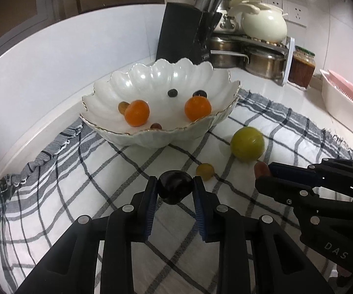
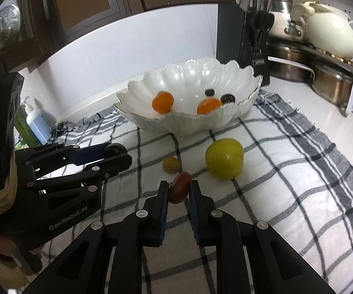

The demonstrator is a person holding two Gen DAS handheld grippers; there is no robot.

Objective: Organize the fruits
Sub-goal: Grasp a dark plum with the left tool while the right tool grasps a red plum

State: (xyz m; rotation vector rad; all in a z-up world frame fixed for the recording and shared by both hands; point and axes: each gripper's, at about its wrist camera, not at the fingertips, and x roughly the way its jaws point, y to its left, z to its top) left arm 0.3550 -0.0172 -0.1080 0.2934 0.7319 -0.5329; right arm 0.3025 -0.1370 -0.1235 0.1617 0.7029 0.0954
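A white scalloped bowl [image 1: 127, 134] [image 2: 225, 120] stands on a checked cloth and holds two oranges [image 1: 137, 112] [image 1: 198, 108], dark grapes [image 1: 172, 93] and small reddish fruits. My left gripper [image 1: 175, 188] is shut on a dark plum [image 1: 174, 189], also seen in the right wrist view [image 2: 114, 150]. My right gripper [image 2: 179, 191] is shut on a red oblong tomato [image 2: 179, 188], seen in the left wrist view [image 1: 261, 169]. A green apple [image 1: 247, 144] [image 2: 224, 158] and a small yellow fruit [image 1: 204, 170] [image 2: 171, 164] lie on the cloth in front of the bowl.
A black knife block [image 1: 183, 36] stands behind the bowl. Steel pots [image 1: 262, 61], a cream pot [image 1: 264, 23] and a sauce jar [image 1: 301, 66] are at the back right. A pink-and-white rack [image 1: 343, 105] is far right. A soap bottle [image 2: 38, 122] stands at the left.
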